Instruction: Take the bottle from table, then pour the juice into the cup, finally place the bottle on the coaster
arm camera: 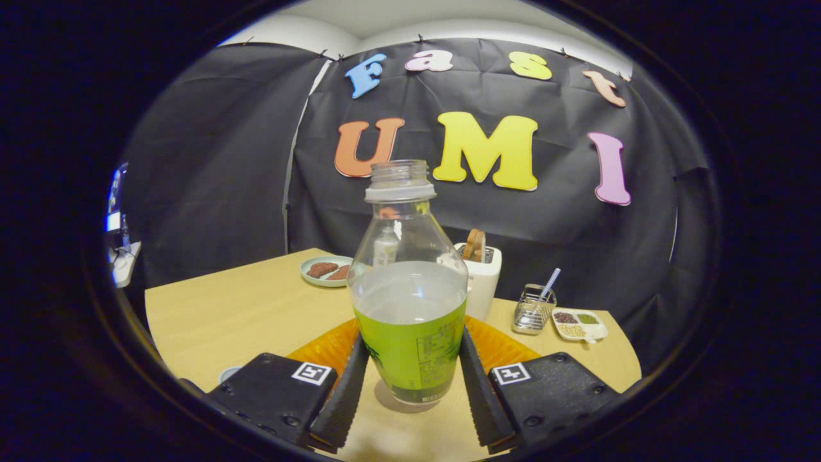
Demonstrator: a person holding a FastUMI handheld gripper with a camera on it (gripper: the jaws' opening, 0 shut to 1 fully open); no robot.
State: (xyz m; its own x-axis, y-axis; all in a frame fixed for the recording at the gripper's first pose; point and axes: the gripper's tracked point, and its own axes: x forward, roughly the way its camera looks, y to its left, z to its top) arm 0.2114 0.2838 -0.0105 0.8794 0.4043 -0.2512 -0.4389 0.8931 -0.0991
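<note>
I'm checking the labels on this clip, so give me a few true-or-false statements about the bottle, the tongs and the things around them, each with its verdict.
1. The bottle stands upright between the fingers of the tongs. True.
2. The bottle has a cap screwed on. False: its neck is open, with no cap.
3. An orange coaster lies behind the bottle. True.
4. The plate beyond the bottle holds green leaves. False: it holds brown pieces.
5. The bottle lies on its side on the table. False: it stands on its base.
6. A wire holder with a striped straw stands beside a small divided dish. True.
</note>
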